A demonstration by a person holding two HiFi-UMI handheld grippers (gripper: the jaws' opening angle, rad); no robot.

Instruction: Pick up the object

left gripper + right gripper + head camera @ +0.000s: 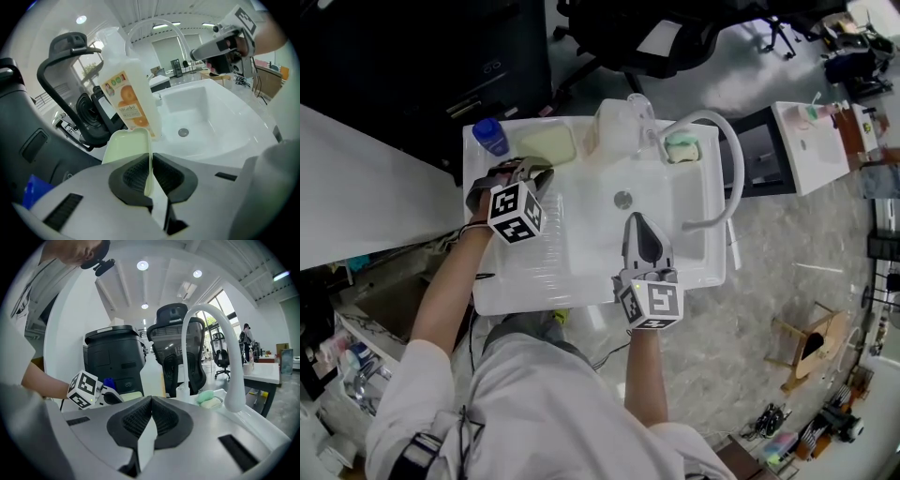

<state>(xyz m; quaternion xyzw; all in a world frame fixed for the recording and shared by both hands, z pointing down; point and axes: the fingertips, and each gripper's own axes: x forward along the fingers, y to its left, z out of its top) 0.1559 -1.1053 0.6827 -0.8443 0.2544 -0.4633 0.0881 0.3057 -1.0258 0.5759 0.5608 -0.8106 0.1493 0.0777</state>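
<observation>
We find the left gripper (pixel 151 174) clenched on the rim of the pale-green rectangular plastic dish (pixel 548 145). The dish lies flat, long axis left-right. The right gripper (pixel 151 420) is closed and empty.

White shirt (pixel 546 412), grey jaws, checkered marker cubes (pixel 517 212)

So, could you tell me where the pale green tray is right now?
The pale green tray is at the sink's far left corner in the head view, between the blue cap and the clear bottle, its rim pinched in the left tool.
</observation>
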